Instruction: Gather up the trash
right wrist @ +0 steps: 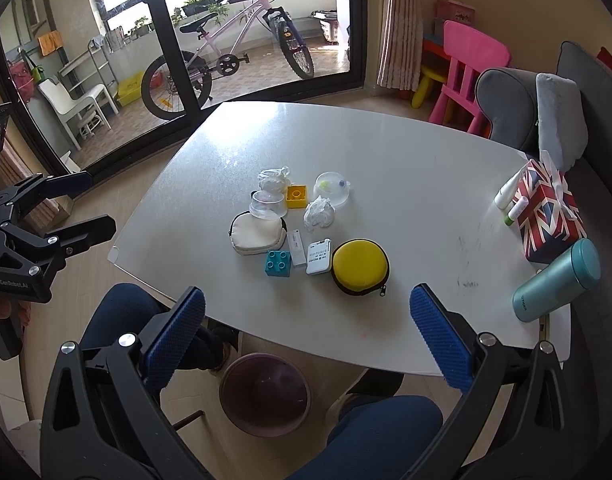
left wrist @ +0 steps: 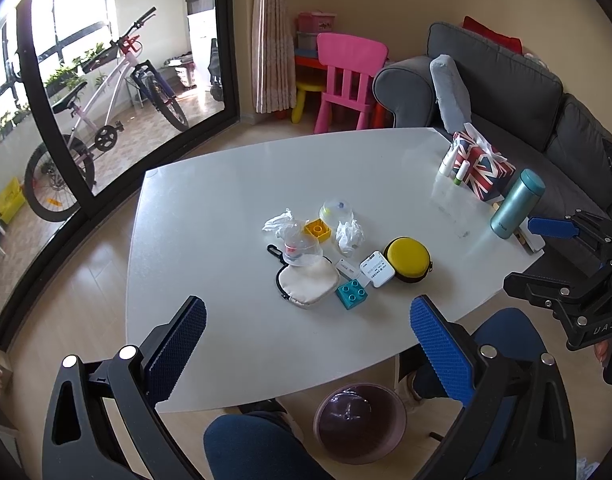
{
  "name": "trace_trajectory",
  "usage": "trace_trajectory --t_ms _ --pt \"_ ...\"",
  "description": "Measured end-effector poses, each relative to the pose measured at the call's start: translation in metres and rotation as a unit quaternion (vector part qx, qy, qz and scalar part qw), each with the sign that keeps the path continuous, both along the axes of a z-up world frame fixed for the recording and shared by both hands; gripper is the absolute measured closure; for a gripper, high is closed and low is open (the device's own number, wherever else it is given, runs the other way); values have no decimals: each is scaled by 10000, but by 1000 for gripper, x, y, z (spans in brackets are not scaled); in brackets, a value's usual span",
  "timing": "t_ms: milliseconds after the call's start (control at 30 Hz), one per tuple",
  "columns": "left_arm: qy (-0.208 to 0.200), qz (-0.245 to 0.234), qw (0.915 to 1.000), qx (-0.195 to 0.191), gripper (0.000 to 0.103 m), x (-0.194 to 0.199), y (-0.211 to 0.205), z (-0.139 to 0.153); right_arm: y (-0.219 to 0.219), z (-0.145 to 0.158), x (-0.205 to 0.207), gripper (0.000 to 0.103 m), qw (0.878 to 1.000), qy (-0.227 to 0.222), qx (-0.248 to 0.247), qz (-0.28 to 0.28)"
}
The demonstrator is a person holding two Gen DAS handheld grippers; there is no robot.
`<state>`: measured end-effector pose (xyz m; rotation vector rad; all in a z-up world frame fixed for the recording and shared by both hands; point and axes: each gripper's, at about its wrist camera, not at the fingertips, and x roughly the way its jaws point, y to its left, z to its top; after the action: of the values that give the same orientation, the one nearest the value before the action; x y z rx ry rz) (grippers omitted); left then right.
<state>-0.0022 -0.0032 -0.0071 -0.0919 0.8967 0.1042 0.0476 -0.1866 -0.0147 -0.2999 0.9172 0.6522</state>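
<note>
Step in hand: none started, judging by the layout. All the trash is on the table (right wrist: 385, 152) and nothing is gripped.

Left tongs (left wrist: 307, 334): wide apart, empty, hovering over the near table edge. Right tongs (right wrist: 307, 320): also wide, empty, same height, near edge.

Trash candidates sit in the central clutter:
- crumpled tissue (right wrist: 319, 211) at the middle, just at 7 o'clock of the clear dome lid (right wrist: 331, 189)
- second tissue wad (right wrist: 273, 178) at 11 o'clock of the cluster, touching the clear plastic cup (right wrist: 268, 205)
- cup rests against the beige pouch (right wrist: 258, 234)

Non-trash mixed in: yellow brick (right wrist: 296, 196), teal brick (right wrist: 278, 263), yellow round case (right wrist: 360, 266), white card box (right wrist: 318, 256).

Bin (right wrist: 264, 394) is on the floor under the near table edge, at 6 o'clock of the cluster, between the person's knees.

Next move probably: right tongs forward to the centre tissue, close on it without catching the dome lid, pull back, release over the bin. Tissue is soft, so the tongs need to close nearly fully.

Left wad is the harder pick, as it is touching the cup.
</note>
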Motion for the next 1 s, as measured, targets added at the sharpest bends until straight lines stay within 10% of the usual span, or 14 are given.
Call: trace_trajectory --t_ms 1000 --pt "170 -51 9998 -69 5 13 4 -19 14 -83 70 3 9963 409 -749 -89"
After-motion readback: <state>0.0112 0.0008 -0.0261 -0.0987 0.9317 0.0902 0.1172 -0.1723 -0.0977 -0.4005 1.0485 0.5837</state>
